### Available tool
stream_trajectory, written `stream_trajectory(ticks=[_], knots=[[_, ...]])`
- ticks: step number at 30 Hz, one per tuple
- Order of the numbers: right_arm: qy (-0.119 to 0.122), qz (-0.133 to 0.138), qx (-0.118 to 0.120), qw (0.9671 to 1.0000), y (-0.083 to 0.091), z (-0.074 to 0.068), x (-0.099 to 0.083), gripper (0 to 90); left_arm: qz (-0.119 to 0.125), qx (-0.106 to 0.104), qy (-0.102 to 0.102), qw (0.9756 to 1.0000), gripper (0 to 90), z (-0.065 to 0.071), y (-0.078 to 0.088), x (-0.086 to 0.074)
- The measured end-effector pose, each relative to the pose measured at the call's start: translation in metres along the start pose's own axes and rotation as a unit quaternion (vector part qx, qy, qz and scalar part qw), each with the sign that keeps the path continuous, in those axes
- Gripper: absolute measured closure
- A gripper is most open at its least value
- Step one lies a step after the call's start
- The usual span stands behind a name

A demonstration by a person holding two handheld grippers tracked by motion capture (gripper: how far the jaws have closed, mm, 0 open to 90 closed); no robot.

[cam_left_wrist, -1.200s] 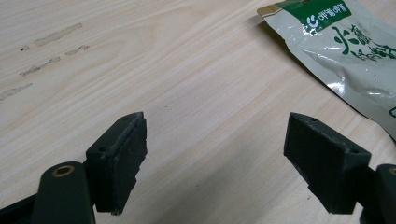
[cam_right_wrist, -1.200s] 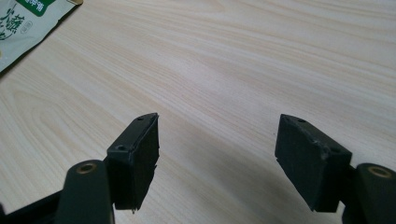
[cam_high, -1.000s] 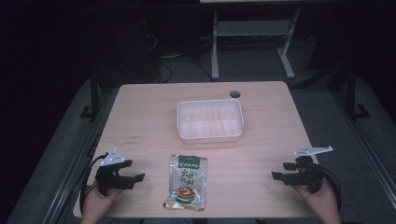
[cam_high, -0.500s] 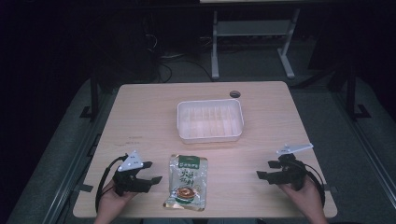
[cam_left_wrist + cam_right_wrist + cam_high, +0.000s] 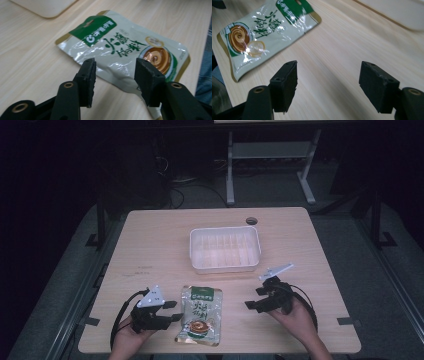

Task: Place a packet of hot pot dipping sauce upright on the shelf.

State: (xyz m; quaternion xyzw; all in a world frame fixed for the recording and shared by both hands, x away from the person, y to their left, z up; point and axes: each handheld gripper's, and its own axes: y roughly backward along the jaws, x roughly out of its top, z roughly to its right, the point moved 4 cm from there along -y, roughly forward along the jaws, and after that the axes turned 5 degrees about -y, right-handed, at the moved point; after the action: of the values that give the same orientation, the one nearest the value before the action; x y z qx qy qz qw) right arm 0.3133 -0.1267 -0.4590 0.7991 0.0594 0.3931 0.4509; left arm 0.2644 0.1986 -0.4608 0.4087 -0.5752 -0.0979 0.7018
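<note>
My left tongs (image 5: 113, 75), half-closing on nothing, face the sauce pouch (image 5: 122, 48): light, floppy, slippery; its near edge suits pinching. My right tongs (image 5: 328, 86) gape empty.

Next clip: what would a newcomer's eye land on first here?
The glossy green-and-white food pouch lying flat at the table's near edge, between the left gripper and the right gripper, both pointed at it with nothing between their jaws. Behind it, mid-table, sits an empty white tray.

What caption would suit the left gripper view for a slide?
Left claw, jaws parted, at the near edge of a green-and-white food pouch lying flat on the wooden table.
</note>
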Motion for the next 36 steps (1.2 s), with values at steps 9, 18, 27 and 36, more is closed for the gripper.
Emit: stream_trajectory(ticks=[9, 18, 27, 36], knots=[[0.04, -0.05, 0.034, 0.9974, -0.041, -0.017, 0.048, 30.0, -0.024, -0.03, -0.018, 0.9991, 63.0, 0.019, -0.012, 0.002], [0.088, -0.093, 0.047, 0.9907, -0.068, -0.035, 0.087, 29.6, -0.026, -0.057, -0.029, 0.9976, 69.2, 0.032, -0.015, 0.004], [0.11, -0.131, 0.065, 0.9831, -0.098, -0.046, 0.102, 30.1, -0.047, -0.057, -0.042, 0.9964, 71.9, 0.037, -0.021, 0.002], [0.127, -0.172, 0.07, 0.9744, -0.122, -0.049, 0.109, 30.3, -0.05, -0.063, -0.026, 0.9964, 73.9, 0.035, -0.025, 0.0]])
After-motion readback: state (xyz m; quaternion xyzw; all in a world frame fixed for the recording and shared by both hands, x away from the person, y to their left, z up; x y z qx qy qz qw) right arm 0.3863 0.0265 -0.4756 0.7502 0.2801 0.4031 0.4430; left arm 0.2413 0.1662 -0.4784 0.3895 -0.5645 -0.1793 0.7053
